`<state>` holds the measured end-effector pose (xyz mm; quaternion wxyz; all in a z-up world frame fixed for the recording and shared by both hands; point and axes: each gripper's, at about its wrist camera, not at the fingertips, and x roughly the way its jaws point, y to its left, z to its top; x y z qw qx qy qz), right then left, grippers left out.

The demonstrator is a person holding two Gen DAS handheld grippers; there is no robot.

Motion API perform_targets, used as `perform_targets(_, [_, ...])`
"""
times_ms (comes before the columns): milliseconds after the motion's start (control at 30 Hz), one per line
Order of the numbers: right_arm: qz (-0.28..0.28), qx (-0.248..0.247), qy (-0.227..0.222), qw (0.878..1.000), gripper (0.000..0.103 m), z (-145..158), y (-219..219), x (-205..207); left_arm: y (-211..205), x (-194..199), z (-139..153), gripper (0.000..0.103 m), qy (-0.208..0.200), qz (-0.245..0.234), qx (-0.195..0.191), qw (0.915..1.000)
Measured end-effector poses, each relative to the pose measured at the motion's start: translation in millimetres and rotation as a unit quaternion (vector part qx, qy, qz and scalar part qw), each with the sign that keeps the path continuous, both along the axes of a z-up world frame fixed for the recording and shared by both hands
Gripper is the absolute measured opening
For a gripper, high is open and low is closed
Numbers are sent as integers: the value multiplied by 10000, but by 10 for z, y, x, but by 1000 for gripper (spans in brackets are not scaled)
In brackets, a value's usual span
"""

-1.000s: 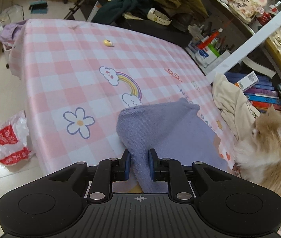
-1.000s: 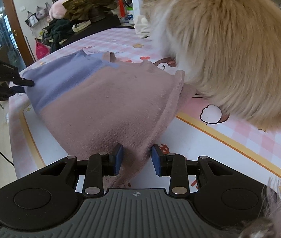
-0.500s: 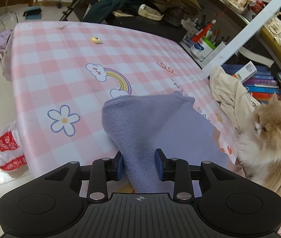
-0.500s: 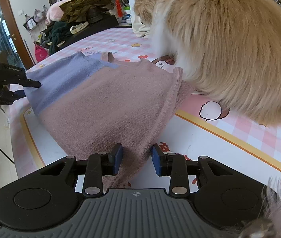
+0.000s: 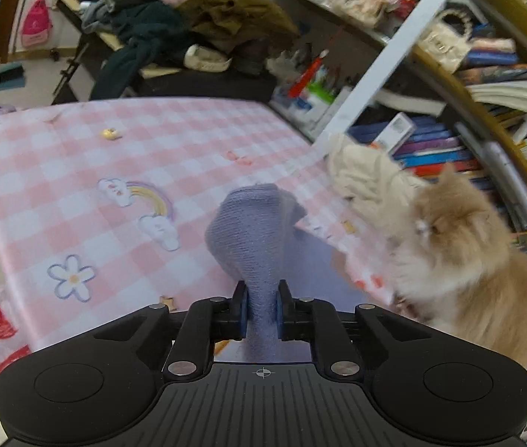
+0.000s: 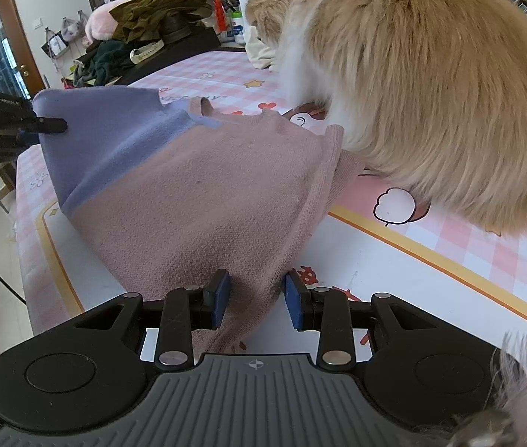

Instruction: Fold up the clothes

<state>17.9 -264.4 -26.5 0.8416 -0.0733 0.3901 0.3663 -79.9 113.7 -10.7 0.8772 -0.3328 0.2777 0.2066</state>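
The left gripper [image 5: 261, 311] pinches the purple end of the sweater [image 6: 196, 193], fingers pressed on the cloth & lifted above the table [image 5: 77, 193]. The right gripper [image 6: 257, 300] has its fingers around the pink end; gap looks wider, cannot tell if it really clamps. The sweater hangs stretched betw. both grippers, just beside the cat [image 6: 412, 93], its far edge touching the fur.

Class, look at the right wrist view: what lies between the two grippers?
The two-tone garment spans it: the left gripper pinches its purple end, the right gripper straddles its pink end. Nothing else lies between.
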Motion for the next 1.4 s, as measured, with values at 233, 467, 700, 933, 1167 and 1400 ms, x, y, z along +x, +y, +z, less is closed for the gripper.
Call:
perform_targets(233, [10, 18, 5, 10000, 31, -11, -3, 0, 112, 49, -283, 24, 543, 209, -143, 9982])
perform_targets(467, [-30, 15, -6, 10000, 35, -8, -8, 3, 143, 25, -349, 22, 430, 233, -366, 9981])
perform_targets(700, [-5, 310, -231, 9993, 37, 124, -127, -59, 132, 21, -345, 22, 412, 244, -346, 9983])
perform_targets(933, [326, 438, -176, 9984, 35, 185, -136, -140, 107, 14, -283, 16, 305, 202, -280, 9989])
perform_targets(1167, [373, 244, -18, 9990, 29, 54, 4, -108, 27, -6, -84, 10, 42, 41, -54, 10000])
perform_targets(1400, [339, 238, 57, 9991, 29, 29, -5, -76, -252, 60, 326, 9, -419, -503, 447, 9969])
